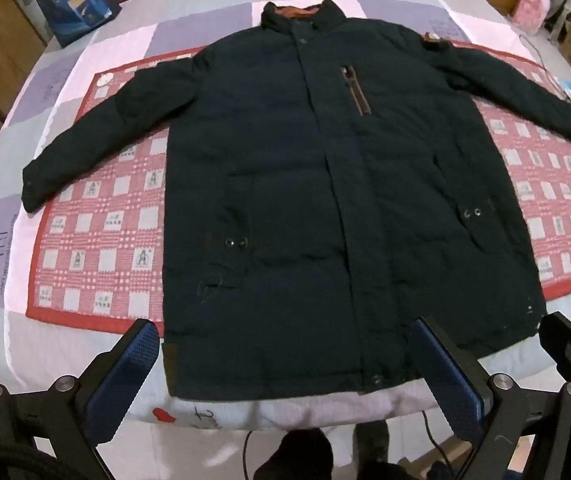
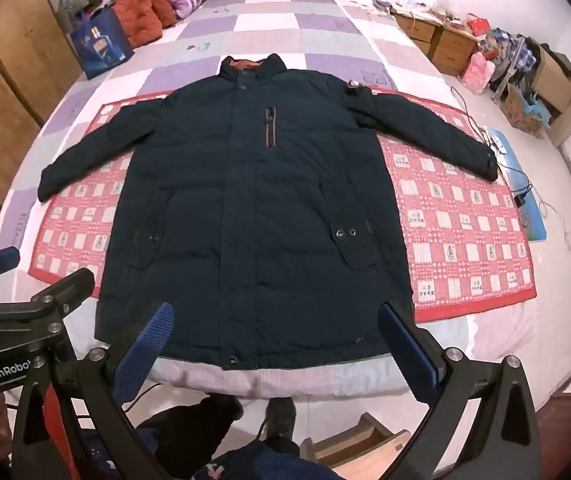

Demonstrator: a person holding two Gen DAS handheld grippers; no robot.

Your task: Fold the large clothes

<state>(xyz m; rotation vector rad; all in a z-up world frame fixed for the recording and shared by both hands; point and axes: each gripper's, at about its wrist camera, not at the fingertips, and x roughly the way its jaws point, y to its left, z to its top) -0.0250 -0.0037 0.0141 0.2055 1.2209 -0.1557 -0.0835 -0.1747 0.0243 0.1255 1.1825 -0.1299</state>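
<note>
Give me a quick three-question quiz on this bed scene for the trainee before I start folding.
1. True or false: the dark jacket lies face up with both sleeves spread out to the sides.
2. Multiple choice: what lies directly under the jacket? A) a red checked blanket B) a bare wooden table C) a green towel
3. Short answer: are the left gripper and the right gripper open or shut, and is either holding anything?

Key:
1. True; the front placket, the chest zip pocket and the collar all face the camera.
2. A, the red checked blanket on the quilt.
3. Both open, holding nothing, near the hem.
</note>
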